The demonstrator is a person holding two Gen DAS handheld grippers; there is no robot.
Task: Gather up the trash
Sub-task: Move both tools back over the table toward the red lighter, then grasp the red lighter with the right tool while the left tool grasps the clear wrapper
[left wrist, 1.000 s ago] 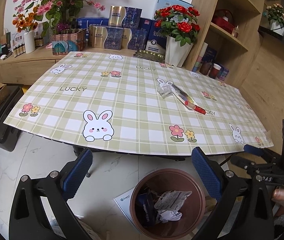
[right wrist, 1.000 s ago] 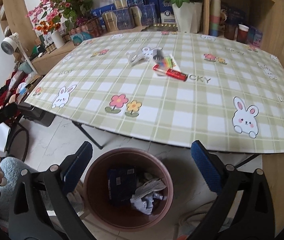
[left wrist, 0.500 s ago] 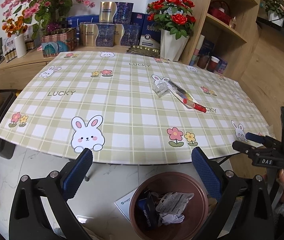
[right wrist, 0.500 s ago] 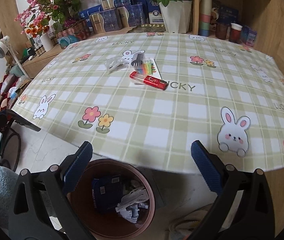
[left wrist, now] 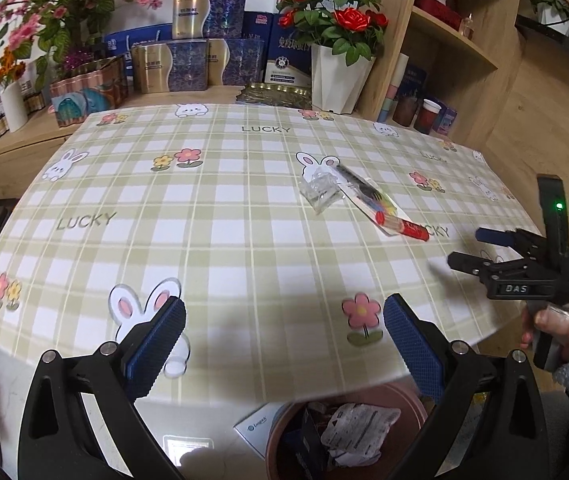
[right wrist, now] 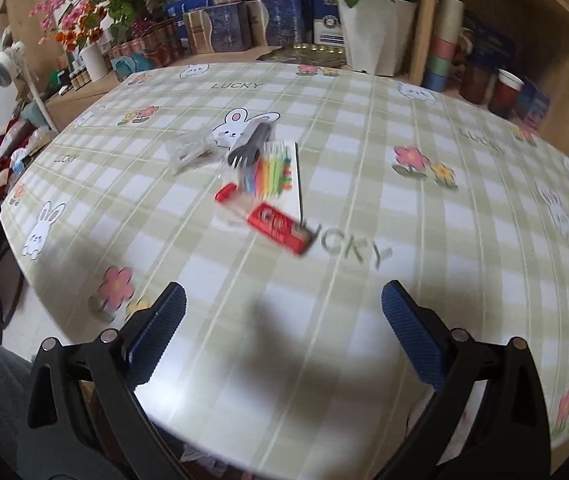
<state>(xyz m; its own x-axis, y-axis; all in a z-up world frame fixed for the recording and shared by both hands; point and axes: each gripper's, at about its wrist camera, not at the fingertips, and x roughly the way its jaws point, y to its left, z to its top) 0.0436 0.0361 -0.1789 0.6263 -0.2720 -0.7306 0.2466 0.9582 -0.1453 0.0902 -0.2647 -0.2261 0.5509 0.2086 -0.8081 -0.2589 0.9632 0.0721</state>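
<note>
1. My left gripper and my right gripper sat low in their frames, jaws apart and empty.
2. Past my right gripper, mid-frame, lay a flat red foil wrapper; I judged it light, slick and crushable, best pinched at its near end.
3. Beyond it lay a white card of coloured sticks and a crumpled clear plastic wrapper, both seemingly flimsy.
4. The brown round bin sat at the left view's bottom.

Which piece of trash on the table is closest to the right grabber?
The red wrapper. It lies at the near end of the trash pile, closest to the open right gripper. The rainbow-striped packet, black fork and clear wrapper all sit farther back.
</note>
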